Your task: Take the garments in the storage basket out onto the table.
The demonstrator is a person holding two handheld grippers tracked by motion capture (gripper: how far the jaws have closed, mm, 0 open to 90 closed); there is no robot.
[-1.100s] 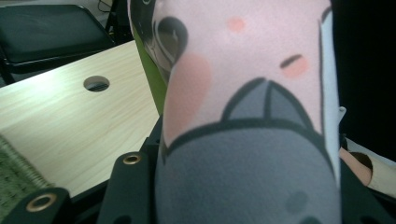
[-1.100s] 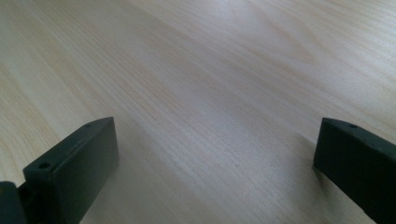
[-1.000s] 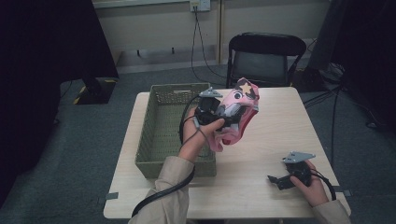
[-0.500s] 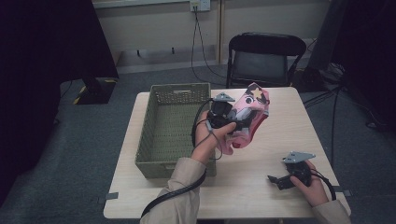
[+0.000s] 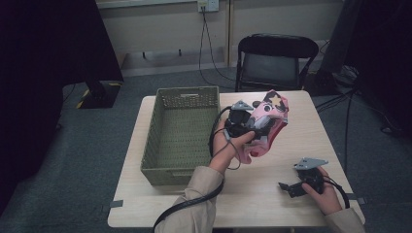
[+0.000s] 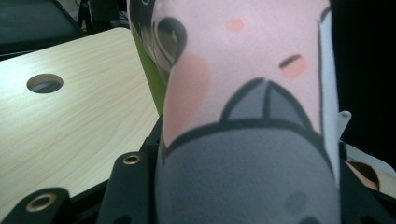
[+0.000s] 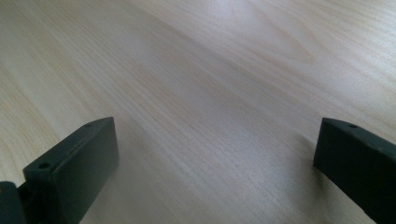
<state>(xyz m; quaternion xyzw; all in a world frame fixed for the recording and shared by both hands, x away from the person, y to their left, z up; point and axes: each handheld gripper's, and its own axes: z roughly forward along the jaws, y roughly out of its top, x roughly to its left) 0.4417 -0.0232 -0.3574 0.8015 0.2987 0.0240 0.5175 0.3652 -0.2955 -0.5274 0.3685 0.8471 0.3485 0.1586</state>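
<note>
Pink soft fabric pouch printed with a cartoon face, a yellow star and grey patches (image 5: 268,125) hangs in the air above the middle of the pale wooden tabletop (image 5: 291,208), clamped in the left gripper (image 5: 243,124); that gripper's black jaws are closed on the pouch's fabric, and in the left gripper view the pink and grey cloth (image 6: 252,116) bulges up from between them, with a green edge showing behind it; the pouch sits just beside the right rim of the olive-green woven rectangular basket (image 5: 160,141), which stands on the left half of the tabletop with its far wall near the back edge; the pouch's lower end droops toward the wood, apart from the basket; a round hole in the tabletop (image 6: 45,83) shows in the left gripper view; the right gripper (image 5: 291,188) rests low at the front right corner of the tabletop, well apart from the pouch; its two black jaws stand wide apart with bare wood grain (image 7: 210,93) between them and nothing held; a black folding chair (image 5: 274,60) stands beyond the back edge
</note>
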